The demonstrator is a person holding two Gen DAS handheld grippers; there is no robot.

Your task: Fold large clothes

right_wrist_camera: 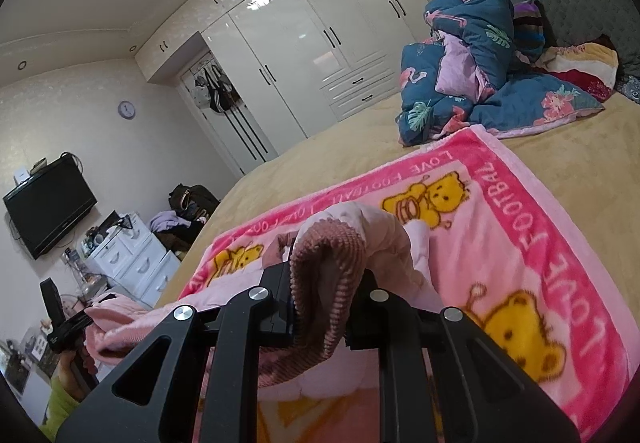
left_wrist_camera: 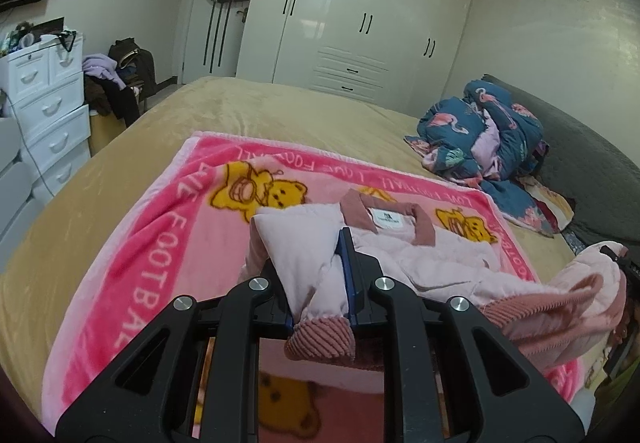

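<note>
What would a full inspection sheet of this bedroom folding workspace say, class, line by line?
Surface: bed with a tan cover; pink bear blanket spread on it.
Job's things: pale pink jacket on the blanket, collar label up, both corduroy cuffs lifted.
Clutter: blue flamingo quilt bunched near the headboard; clothes pile beside the drawers.
Grippers: left gripper shut on one cuff; right gripper shut on the other.
Cables: a cord runs down the white drawers.
Surroundings: white wardrobe, wall television, clock.
</note>
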